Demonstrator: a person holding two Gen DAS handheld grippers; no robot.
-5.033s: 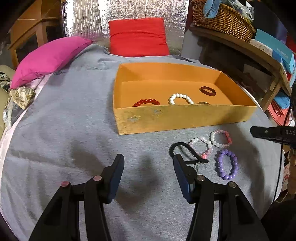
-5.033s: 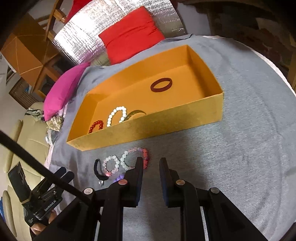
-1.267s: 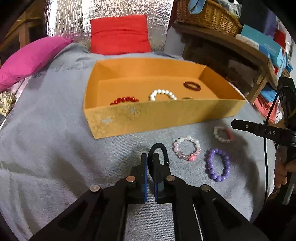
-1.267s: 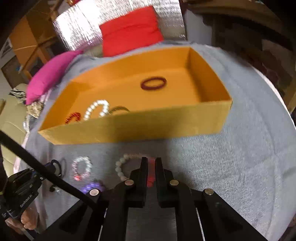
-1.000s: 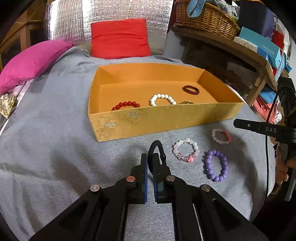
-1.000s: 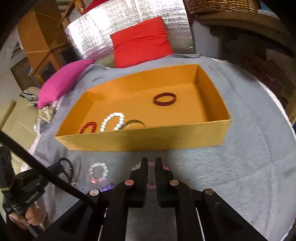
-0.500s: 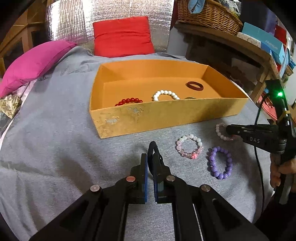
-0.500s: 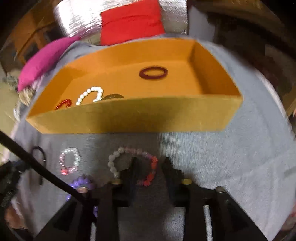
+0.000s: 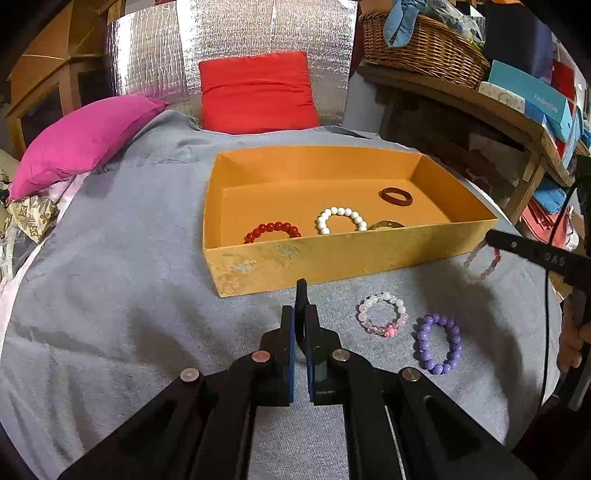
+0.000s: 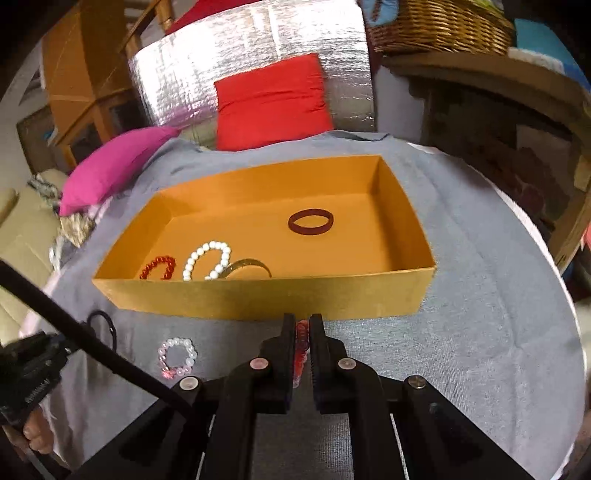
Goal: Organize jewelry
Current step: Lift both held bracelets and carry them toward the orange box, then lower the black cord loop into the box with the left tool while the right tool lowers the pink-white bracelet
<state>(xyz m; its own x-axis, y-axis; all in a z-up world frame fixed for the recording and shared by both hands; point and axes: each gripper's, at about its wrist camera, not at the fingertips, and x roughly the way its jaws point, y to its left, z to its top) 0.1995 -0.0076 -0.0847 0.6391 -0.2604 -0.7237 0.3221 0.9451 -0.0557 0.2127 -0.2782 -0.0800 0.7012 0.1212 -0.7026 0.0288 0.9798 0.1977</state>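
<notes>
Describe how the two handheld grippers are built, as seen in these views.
Both the left gripper and right gripper are matte black, with two flat fingers on angular linkage arms joined by round silver pins. A black cable crosses the right wrist view, and white lettering marks the right gripper's side.

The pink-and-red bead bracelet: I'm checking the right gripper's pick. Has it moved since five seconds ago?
Yes. The pink-and-red bead bracelet no longer lies beside the white-and-pink bracelet; it hangs from the right gripper, lifted toward the orange box.

We note a matt grey knit cloth [image 9: 110, 280] under a scuffed cardboard box [image 9: 332, 254]. Purple beads [image 9: 437, 347] look glossy; at 12 o'clock, crinkled foil [image 9: 258, 33] shines.
</notes>
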